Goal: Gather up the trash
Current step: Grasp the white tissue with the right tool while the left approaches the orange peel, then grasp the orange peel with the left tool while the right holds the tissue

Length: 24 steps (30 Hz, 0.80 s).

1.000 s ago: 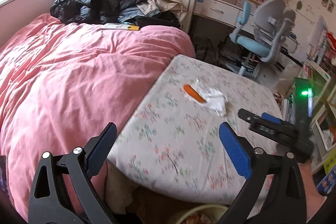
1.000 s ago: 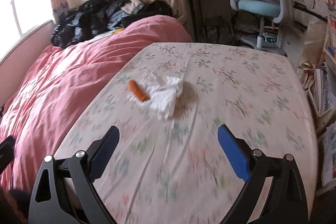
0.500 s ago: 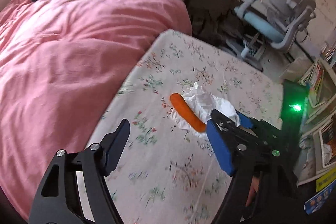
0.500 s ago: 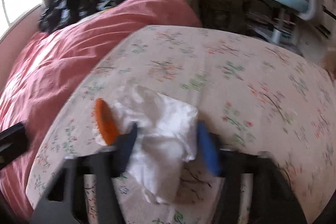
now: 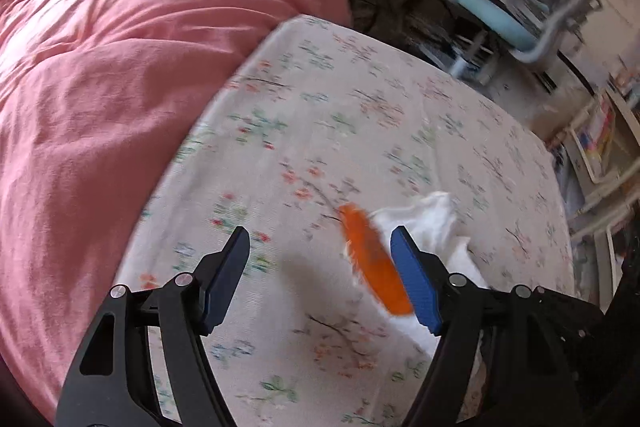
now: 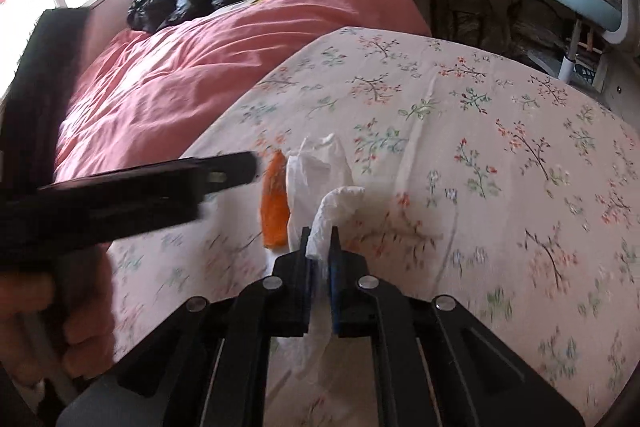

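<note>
Two tools mid-pickup: right tool (image 6: 320,247) clamped on white tissue (image 6: 316,179), left tool (image 5: 320,279) half-open astride orange peel (image 5: 372,263), needing closure.

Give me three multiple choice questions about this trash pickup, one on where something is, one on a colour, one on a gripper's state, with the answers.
1. Where does the orange scrap lie?
A. on the pink quilt
B. on the floral sheet, beside the tissue
C. on the chair

2. What colour is the tissue?
A. white
B. green
C. black

3. How is the right gripper?
A. wide open
B. out of view
C. shut on the tissue

Answers: 1 B, it touches the tissue's edge on the floral sheet. 2 A, plainly white. 3 C, its pads pinch a fold of tissue.
</note>
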Motion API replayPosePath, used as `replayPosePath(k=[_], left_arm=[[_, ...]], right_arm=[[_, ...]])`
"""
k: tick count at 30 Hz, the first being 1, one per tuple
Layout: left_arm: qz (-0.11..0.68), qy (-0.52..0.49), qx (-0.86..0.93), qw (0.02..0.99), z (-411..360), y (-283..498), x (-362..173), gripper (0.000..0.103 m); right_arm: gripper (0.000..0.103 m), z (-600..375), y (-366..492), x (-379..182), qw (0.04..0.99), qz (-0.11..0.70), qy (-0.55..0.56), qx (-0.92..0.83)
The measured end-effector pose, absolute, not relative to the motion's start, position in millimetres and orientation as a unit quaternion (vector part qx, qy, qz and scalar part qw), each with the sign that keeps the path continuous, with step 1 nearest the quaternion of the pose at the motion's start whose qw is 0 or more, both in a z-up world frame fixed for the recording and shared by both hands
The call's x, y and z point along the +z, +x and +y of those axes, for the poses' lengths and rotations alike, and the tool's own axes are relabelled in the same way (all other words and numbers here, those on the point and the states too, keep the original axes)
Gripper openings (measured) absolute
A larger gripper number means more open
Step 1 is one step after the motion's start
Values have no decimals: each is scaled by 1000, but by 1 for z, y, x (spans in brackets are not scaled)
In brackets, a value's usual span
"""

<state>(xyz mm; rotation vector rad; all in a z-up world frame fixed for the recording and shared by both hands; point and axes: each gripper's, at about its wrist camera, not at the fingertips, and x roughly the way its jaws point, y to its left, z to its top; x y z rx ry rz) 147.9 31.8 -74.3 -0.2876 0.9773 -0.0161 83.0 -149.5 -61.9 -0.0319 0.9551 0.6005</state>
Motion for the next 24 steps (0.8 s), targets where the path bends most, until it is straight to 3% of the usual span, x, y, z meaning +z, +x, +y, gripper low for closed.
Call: replayPosePath(k=[5, 17, 24], left_arm=[[483, -77, -24, 872, 6, 145, -80, 70], [492, -108, 6, 864, 39, 140, -80, 69], [505, -47, 10, 862, 17, 146, -93, 69]], right_arm=[[8, -153, 78, -61, 843, 453, 7, 291], [8, -192, 90, -71, 845, 461, 79, 260], [8, -197, 89, -70, 846, 458, 85, 261]])
